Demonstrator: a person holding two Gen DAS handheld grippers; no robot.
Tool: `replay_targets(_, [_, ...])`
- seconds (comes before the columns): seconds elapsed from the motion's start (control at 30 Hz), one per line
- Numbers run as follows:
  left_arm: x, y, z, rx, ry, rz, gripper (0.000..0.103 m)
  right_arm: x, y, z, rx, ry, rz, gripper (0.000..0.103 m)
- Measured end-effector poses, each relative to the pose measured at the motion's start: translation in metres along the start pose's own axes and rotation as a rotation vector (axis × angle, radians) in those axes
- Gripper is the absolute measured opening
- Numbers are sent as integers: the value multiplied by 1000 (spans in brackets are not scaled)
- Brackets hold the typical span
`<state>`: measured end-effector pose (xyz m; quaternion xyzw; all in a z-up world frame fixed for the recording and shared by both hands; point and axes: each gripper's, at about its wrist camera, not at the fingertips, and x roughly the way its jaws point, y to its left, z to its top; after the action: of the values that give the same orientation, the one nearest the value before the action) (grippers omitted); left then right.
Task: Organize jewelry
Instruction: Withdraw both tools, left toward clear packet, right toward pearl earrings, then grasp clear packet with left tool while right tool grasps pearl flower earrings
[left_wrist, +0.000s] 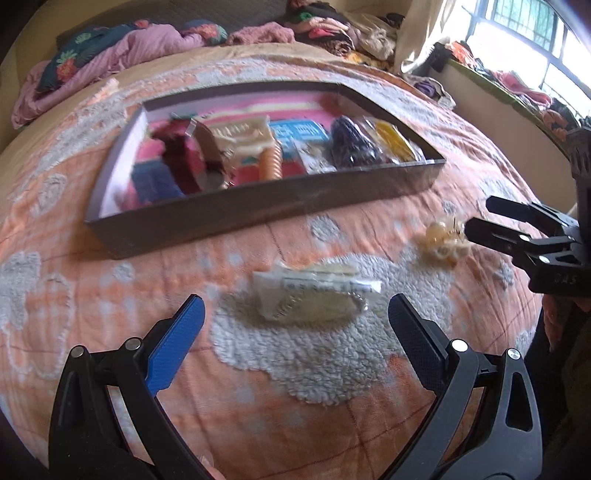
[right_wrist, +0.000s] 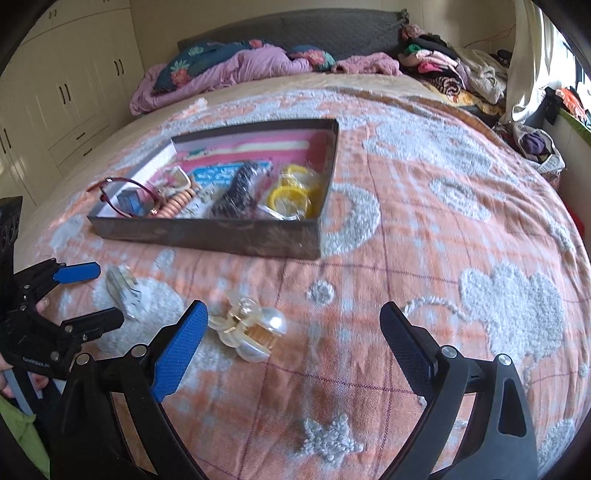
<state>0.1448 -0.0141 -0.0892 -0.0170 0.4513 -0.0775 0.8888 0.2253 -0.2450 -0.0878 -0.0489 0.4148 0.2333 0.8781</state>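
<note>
Both hand-held grippers gape wide; pearl hair clip (right_wrist: 246, 329) looks glossy, perhaps gold-hinged

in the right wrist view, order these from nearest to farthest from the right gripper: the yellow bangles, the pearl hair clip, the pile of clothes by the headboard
1. Pearl hair clip: on the blanket just ahead of the right gripper, towards its left finger.
2. Yellow bangles: inside the box, in its right-hand end, farther up the bed.
3. Pile of clothes: at the far end of the bed, right of the headboard.
</note>
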Motion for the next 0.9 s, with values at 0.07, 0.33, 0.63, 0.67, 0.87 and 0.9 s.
replay_targets(0.07, [7, 0, -1, 1, 12, 11, 93, 6, -2, -1, 5, 19, 10, 93])
replay_targets(0.33, [15, 0, 2, 1, -11, 29, 91, 19, 9, -2, -29, 55, 58, 91])
replay_targets(0.63, [9, 1, 4, 9, -36, 25, 58, 24, 21, -6, -62, 81, 136, 35])
replay_targets(0.67, [6, 1, 4, 5, -41, 19, 57, 23, 21, -5, -64, 77, 136, 33])
replay_targets(0.87, [-19, 5, 9, -25, -109, -11, 57, 12, 16, -2, -31, 36, 161, 32])
replay_targets(0.9, [-23, 6, 11, -32, -120, -8, 57, 8, 15, -1, -29, 22, 165, 32])
